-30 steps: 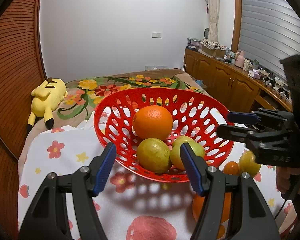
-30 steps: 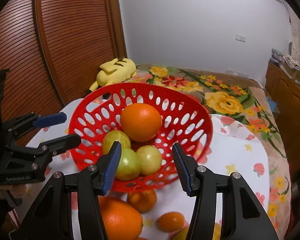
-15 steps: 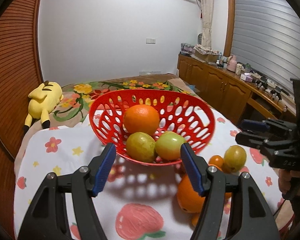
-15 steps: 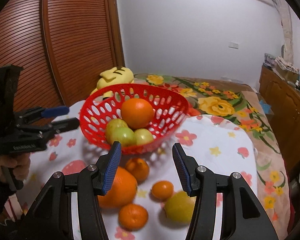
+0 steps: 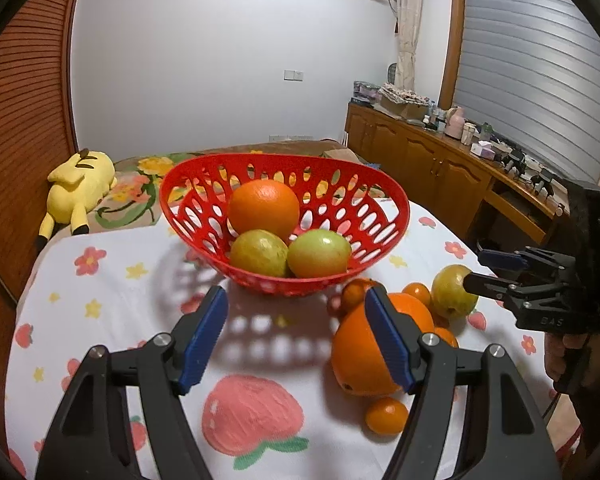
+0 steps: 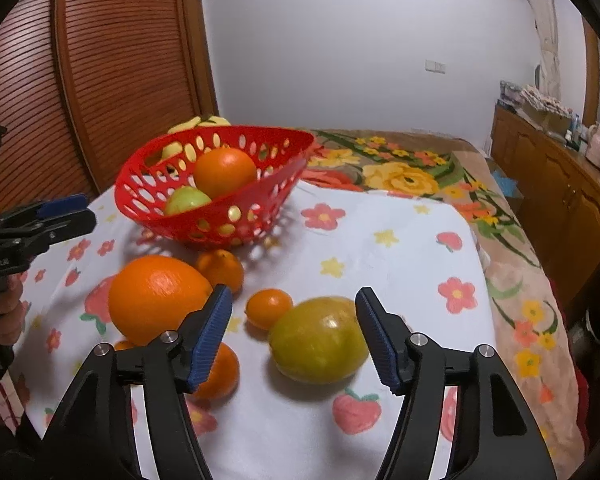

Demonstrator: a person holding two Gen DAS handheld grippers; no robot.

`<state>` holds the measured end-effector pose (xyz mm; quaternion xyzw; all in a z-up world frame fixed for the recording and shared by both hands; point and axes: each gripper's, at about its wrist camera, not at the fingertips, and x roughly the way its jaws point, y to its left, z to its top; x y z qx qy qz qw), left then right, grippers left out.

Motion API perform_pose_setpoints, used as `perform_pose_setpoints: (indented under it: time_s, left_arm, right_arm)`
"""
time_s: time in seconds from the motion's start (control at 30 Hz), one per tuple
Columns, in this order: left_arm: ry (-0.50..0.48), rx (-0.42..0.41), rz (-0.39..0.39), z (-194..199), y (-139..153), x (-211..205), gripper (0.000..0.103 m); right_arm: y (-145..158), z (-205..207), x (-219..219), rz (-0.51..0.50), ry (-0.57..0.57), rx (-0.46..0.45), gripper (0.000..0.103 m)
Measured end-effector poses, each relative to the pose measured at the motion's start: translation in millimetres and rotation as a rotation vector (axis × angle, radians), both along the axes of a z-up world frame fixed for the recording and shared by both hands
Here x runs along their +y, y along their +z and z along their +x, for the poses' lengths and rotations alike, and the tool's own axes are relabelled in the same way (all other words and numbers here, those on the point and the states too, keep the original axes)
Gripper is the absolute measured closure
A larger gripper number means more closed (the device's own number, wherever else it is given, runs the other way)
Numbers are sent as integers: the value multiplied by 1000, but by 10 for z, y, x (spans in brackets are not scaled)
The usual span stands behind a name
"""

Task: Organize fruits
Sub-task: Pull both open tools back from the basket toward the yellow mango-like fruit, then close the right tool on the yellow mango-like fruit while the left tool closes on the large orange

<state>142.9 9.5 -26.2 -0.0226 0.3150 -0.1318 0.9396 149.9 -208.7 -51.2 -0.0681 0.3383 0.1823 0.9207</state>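
The right gripper (image 6: 294, 330) has just been opening, fingers apart around the yellow-green fruit (image 6: 319, 339) on the worktop; centre it, probably untouched, before closing. The left gripper (image 5: 296, 330) is open, empty.

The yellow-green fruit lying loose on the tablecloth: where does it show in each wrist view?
Left wrist view: the yellow-green fruit sits at right, beside the right gripper's fingertip, behind the large orange.
Right wrist view: the same fruit lies low at centre, between the right gripper's open jaws, untouched.
Shared landmark: the red basket.
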Motion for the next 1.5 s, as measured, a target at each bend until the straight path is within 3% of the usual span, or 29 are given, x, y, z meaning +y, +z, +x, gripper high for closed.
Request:
perform_pose_setpoints:
  time_s: [0.63, 0.87, 1.1, 1.5]
  left_arm:
    - [-41, 35, -1, -11, -147, -245, 32]
    - [-55, 44, -3, 2, -155, -323, 32]
    - [-65, 59, -5, 26, -184, -378, 32]
    - [-104, 77, 8, 56, -198, -544, 32]
  right_arm:
    - [-316, 227, -67, -44, -54, 92, 26]
    - [-437, 337, -81, -6, -49, 156, 26]
    - [-418, 260, -164, 29, -82, 147, 29]
    - [-406, -275, -330, 89, -80, 118, 29]
